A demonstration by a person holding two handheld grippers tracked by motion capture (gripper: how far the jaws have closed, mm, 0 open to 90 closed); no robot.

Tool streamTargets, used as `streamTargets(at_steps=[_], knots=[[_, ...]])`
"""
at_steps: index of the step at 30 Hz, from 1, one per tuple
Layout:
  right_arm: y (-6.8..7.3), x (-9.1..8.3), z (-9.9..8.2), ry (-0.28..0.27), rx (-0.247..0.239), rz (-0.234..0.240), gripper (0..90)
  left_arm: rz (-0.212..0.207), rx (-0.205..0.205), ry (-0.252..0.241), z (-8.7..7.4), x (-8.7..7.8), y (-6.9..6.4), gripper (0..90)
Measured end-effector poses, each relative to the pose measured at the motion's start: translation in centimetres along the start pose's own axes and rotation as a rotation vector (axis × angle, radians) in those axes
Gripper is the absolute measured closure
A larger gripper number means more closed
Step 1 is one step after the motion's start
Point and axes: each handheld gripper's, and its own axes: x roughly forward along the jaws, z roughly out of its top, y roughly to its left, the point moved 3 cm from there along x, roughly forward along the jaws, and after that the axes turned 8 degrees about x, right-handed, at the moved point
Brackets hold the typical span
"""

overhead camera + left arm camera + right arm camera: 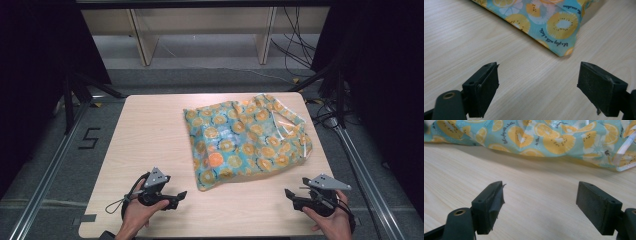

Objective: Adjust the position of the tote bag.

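A pale wooden table (150, 150) is set on a grey floor between dark curtains, with light shelving behind. A crumpled turquoise plastic bag printed with orange fruit slices (240, 142) lies on the far right half of the table, its handles turned toward the right edge. The left gripper (181, 195) and the right gripper (289, 194) are held low at the near edge, jaws spread and empty, each aimed at the bag, probably so that its near corners can be reached.
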Motion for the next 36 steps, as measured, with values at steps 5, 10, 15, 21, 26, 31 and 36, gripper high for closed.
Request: streamTargets(at_steps=[5, 10, 15, 21, 26, 31, 36], knots=[[-0.1, 0.1, 0.0, 0.0, -0.013, 0.006, 22.0, 0.002, -0.003, -0.004, 0.0, 0.1, 0.0, 16.0], [0.0, 0.1, 0.0, 0.003, -0.002, 0.005, 21.9, 0.002, 0.011, 0.006, 0.0, 0.0, 0.1, 15.9], [0.3, 0.1, 0.1, 0.001, 0.015, 0.007, 21.4, 0.006, 0.001, 0.009, -0.1, 0.1, 0.0, 15.8], [0.2, 0.4, 0.8, -0.019, -0.041, 0.032, 24.4, 0.01, 0.004, 0.021, -0.1, 0.1, 0.1, 15.2], [-0.1, 1.2, 1.5, -0.028, -0.044, 0.018, 23.7, 0.008, 0.021, 0.01, 0.0, 0.3, -0.1, 15.2], [0.2, 2.8, 2.9, -0.029, -0.081, 0.026, 21.3, -0.008, 0.035, 0.033, 0.1, 0.8, -0.6, 15.6], [2.0, 4.0, 4.0, -0.032, -0.098, 0.089, 20.3, -0.024, 0.067, 0.033, 0.4, 1.4, -1.3, 17.7]])
